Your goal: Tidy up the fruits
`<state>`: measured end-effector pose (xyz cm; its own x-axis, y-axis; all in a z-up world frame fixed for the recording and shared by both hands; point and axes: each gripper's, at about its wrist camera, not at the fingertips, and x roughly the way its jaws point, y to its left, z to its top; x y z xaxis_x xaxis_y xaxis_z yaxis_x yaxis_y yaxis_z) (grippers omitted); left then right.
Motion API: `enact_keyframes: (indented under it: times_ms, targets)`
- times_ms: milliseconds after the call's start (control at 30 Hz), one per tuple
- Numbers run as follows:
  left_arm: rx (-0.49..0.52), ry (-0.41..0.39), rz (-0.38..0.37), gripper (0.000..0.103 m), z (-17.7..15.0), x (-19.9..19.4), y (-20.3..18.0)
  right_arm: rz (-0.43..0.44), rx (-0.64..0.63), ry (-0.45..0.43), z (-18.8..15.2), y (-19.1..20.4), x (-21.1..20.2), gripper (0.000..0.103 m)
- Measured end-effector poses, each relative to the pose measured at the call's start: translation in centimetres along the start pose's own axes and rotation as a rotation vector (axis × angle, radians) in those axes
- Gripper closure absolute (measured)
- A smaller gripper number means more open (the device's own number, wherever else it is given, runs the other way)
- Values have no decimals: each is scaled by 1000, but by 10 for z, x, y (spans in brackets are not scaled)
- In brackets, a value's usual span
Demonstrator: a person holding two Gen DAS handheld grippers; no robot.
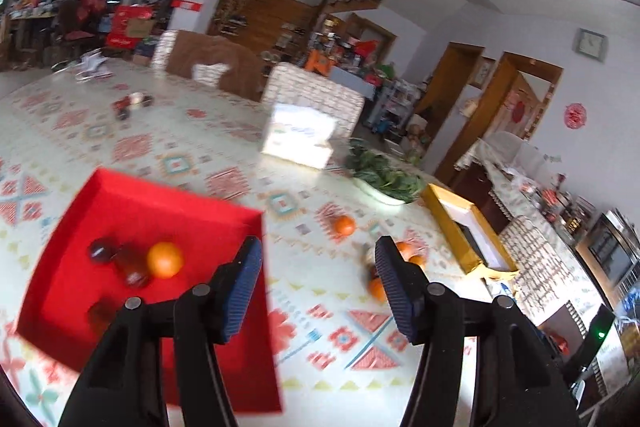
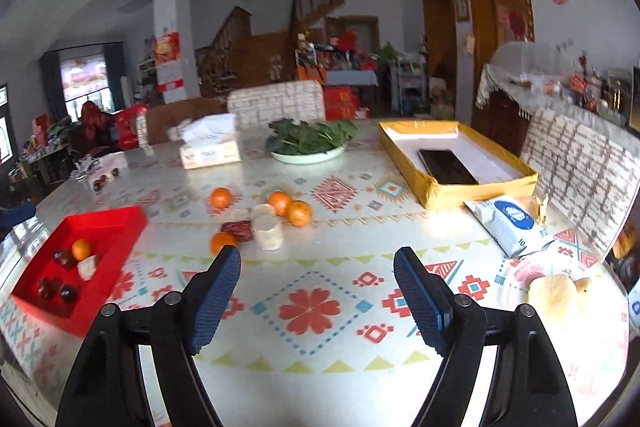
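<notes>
A red tray (image 2: 100,223) lies at the table's left and holds an orange (image 2: 81,249), several dark fruits (image 2: 64,259) and a white piece (image 2: 88,267). Loose oranges (image 2: 220,197) (image 2: 279,202) (image 2: 299,213) (image 2: 222,241), a red date (image 2: 238,230) and pale cut chunks (image 2: 268,233) sit mid-table. My right gripper (image 2: 318,263) hangs open and empty in front of that cluster. My left gripper (image 1: 316,259) is open and empty at the right edge of the red tray (image 1: 120,195), whose orange (image 1: 165,259) shows left of its fingers. Table oranges (image 1: 344,225) lie beyond.
A tissue box (image 2: 210,151), a plate of greens (image 2: 308,157) and a yellow box (image 2: 480,183) holding a black device stand at the back. A white packet (image 2: 508,223) and pale buns (image 2: 554,293) lie at right. Chairs (image 2: 276,103) ring the table.
</notes>
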<state>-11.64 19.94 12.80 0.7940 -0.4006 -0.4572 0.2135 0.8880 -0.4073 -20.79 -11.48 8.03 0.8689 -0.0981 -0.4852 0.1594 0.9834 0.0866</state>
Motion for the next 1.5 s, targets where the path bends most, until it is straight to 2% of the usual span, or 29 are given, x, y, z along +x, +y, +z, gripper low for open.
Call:
enact_keyframes:
  times_ms: [200, 300, 400, 500, 633, 767, 867, 1000, 1133, 1233, 1367, 1500]
  targets:
    - [68, 66, -76, 45, 20, 50, -26, -44, 91, 45, 23, -23, 14, 20]
    - [94, 123, -77, 45, 22, 71, -34, -58, 99, 20, 48, -25, 4, 20]
    - [95, 123, -51, 45, 18, 72, -34, -19, 99, -9, 81, -18, -5, 20]
    - [55, 97, -4, 45, 11, 63, -26, 61, 48, -51, 114, 0, -17, 20]
    - [3, 50, 92, 45, -8, 43, -20, 231, -61, -61, 138, 35, -30, 20]
    - [-38, 17, 187, 45, -24, 23, -22, 390, -160, -45, 137, 61, -36, 20]
    - [-47, -10, 250, 45, -32, 8, -29, 494, -185, -17, 132, 68, -37, 20]
    - [-48, -37, 313, 45, -34, -4, -39, 558, -177, 22, 128, 65, -28, 20]
    - [-29, -57, 334, 45, -31, -6, -52, 575, -140, 85, 135, 44, -24, 20]
    - [-16, -54, 326, 45, -30, -1, -62, 595, -128, 95, 145, 27, -37, 20]
    - [17, -28, 292, 45, -33, 5, -79, 707, -113, 114, 155, 19, -74, 20]
    - [55, -27, 240, 45, -35, 3, -95, 822, -127, 122, 156, 30, -121, 19]
